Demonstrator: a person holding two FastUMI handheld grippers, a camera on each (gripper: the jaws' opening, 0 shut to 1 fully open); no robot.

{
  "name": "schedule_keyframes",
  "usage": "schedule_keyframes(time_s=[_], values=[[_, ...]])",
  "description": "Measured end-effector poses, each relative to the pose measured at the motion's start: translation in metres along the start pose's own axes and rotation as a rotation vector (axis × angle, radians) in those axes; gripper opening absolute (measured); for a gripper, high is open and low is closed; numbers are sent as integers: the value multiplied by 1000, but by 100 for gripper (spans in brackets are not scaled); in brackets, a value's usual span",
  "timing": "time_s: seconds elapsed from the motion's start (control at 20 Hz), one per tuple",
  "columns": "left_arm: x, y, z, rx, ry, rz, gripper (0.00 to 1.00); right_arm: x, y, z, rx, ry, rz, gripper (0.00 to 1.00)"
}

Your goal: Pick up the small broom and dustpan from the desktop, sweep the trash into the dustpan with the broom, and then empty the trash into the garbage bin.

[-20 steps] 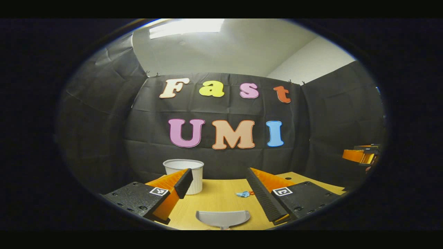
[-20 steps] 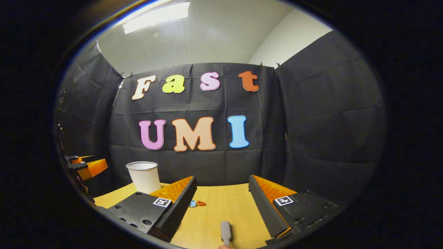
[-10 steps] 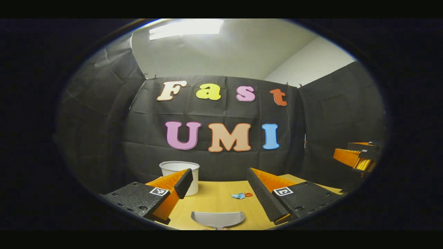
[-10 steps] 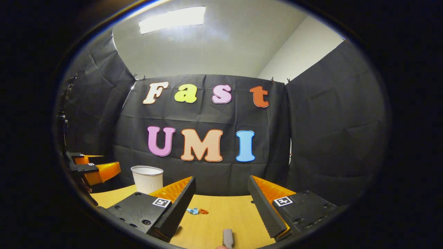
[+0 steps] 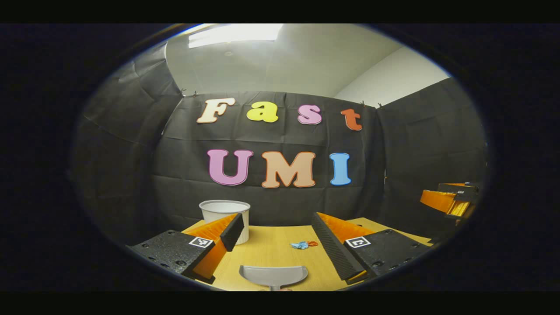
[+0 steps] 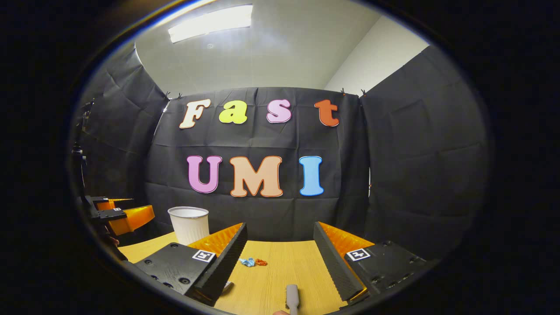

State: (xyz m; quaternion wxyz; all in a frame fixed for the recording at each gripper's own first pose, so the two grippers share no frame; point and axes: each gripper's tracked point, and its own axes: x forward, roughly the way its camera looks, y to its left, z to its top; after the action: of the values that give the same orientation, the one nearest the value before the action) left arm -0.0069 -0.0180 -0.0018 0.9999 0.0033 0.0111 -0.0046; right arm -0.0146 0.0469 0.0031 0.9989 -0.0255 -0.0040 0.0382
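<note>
The wooden counter (image 5: 271,253) carries all the things, and no brand or readable label shows on any of them; only small square black-and-white marker tags sit on the bodies of the grippers. The white bin (image 5: 225,218) stands at the far left of the counter, near the black wall. In the left gripper view, the grey dustpan (image 5: 273,276) lies flat low in the middle, between the two fingers of the left gripper (image 5: 278,243) and nearer to the camera than their tips. The jaws stand wide apart and hold nothing. The right gripper view shows instead the grey handle of the broom (image 6: 292,298) at the bottom, between the fingers of the right gripper (image 6: 280,251), whose jaws are also wide apart and empty. The small trash (image 5: 300,245), blue and orange scraps, lies farther on the counter, beyond the dustpan, a little right of the middle between the jaws. Each view shows the other gripper at its edge, above the counter.
</note>
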Motion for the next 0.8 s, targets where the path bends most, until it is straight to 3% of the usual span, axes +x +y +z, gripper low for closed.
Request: schedule_keyframes(time_s=[0.8], values=[[4,12,2,-12,-3,39,92,9,1,-13,40,50,-14,92]])
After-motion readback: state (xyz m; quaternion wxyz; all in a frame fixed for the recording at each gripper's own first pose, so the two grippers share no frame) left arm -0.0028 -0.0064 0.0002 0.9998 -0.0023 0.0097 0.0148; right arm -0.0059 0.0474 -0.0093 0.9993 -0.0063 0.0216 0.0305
